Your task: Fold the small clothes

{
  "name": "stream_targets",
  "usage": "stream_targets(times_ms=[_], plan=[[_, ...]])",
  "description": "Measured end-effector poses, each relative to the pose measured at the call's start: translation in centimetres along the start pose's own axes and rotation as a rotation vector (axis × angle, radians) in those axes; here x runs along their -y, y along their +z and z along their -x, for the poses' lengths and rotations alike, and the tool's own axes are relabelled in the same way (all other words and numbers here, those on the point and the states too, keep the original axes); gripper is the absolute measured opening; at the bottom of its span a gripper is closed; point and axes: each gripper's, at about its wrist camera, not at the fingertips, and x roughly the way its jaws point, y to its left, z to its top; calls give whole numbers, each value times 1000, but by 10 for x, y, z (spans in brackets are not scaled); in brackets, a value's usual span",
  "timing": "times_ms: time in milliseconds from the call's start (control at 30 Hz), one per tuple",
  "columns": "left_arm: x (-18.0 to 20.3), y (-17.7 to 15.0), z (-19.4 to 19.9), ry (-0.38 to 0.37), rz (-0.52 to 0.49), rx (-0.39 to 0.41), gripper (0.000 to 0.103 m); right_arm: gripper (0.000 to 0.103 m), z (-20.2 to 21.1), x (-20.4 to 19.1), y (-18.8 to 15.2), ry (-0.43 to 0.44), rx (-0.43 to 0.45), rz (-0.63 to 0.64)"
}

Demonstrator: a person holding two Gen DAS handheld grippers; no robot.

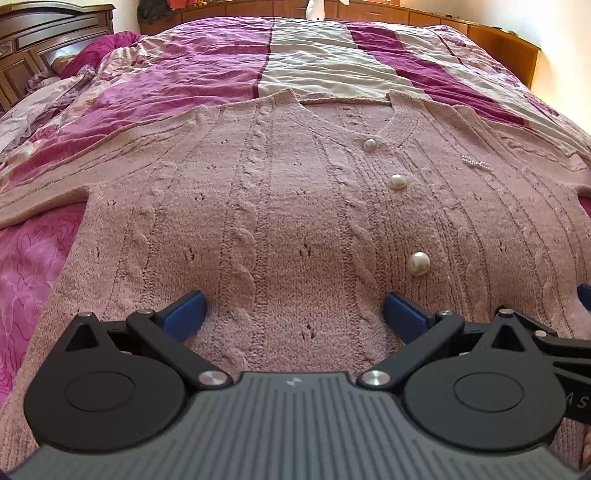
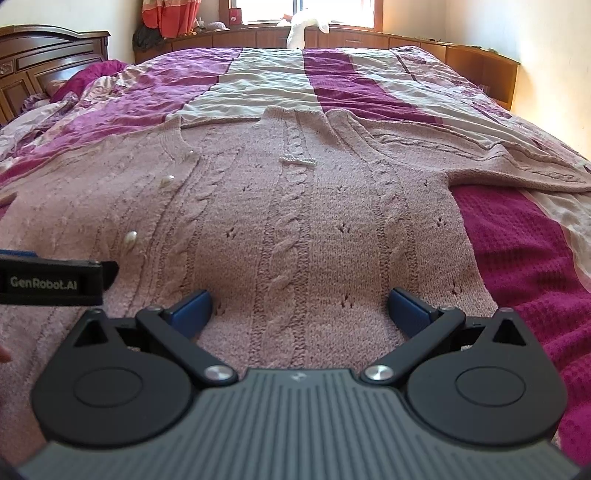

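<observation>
Where it lies spread flat on the bedspread, front side up, the cardigan is a dusty-pink cable knit: raised rope-like columns, small eyelet holes, ribbed button band and V neckline. Three round pearl buttons run down the band, glossy and domed. A small beaded bow brooch sits on the chest beside the band.

Left gripper: jaws spread wide, blue pads just above or on the knit near the cardigan's hem, nothing between them; whether they touch the fabric cannot be told. Right gripper: likewise wide apart and empty-handed, over the hem on the other side of the button band.

Left wrist view alone shows all three buttons face-on and one sleeve laid out sideways from the cardigan. Right wrist view alone shows the opposite sleeve, creased and angled outward, plus the black side of the left gripper, lettered "GenRobot.AI", at the cardigan's button side.

Bedspread: wrinkled, in magenta, floral pink and cream stripes; waffle-textured magenta beyond the cardigan's side seam. Dark carved wooden headboard past the first sleeve; orange-brown wooden cabinets beyond the collar; window behind them.
</observation>
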Motion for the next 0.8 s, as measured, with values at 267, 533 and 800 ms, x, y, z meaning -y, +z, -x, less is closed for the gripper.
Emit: stream_targets(times_ms=[267,533,800], plan=[[2,7,-2,5,-6,-36,103,103,-1,-3,2,-8,-10,14],[9,19,-4,54,-4,-111,103,103,-2,-3,1,-5,-5,10],[8,18,-1,57,10,-110,103,103,-1,-1,4,12,-37,13]])
